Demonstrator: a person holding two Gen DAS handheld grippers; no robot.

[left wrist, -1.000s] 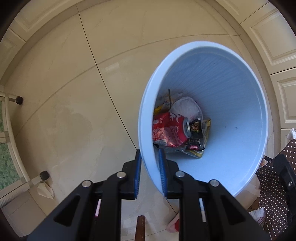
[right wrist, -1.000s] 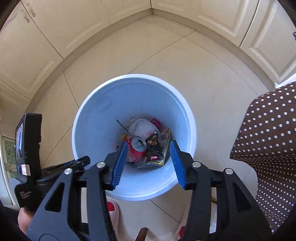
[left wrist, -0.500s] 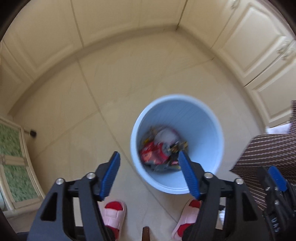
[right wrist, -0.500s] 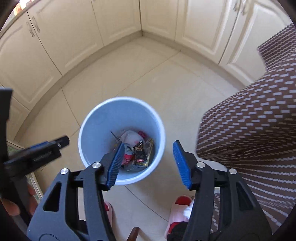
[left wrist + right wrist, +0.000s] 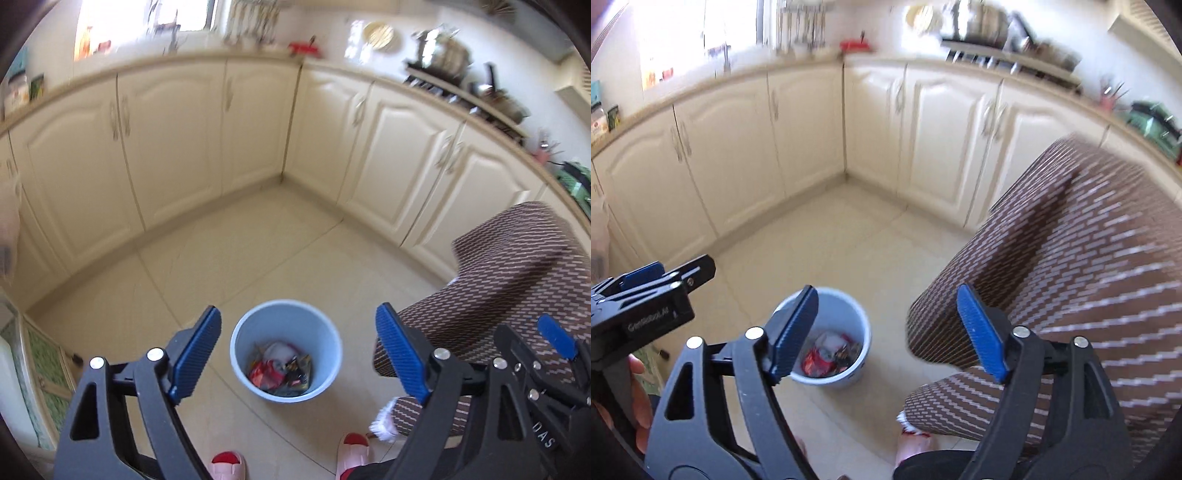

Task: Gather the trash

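Note:
A light blue bin (image 5: 284,321) stands upright on the tiled floor, far below both grippers. Inside it lies trash (image 5: 280,373): a red can, a white crumpled wrapper and dark snack packets. The right wrist view shows the same bin (image 5: 855,321) with its trash (image 5: 827,360) partly behind a finger. My left gripper (image 5: 299,332) hangs high above the bin, its jaws opening wide with nothing between them. My right gripper (image 5: 886,314) is also raised, jaws opening and empty. The left gripper's body (image 5: 646,302) shows at the left of the right wrist view.
Cream cabinets (image 5: 258,140) line the far walls in a corner, with a cluttered counter above. A table with a brown dotted cloth (image 5: 1071,266) fills the right side. The person's slippered feet (image 5: 351,450) stand near the bin. A patterned panel (image 5: 40,369) is at left.
Both grippers rose from the bin's rim to well above it and tilted up toward the cabinets. The left jaws, shut on the rim a second ago, let go and spread; the right jaws widened too.

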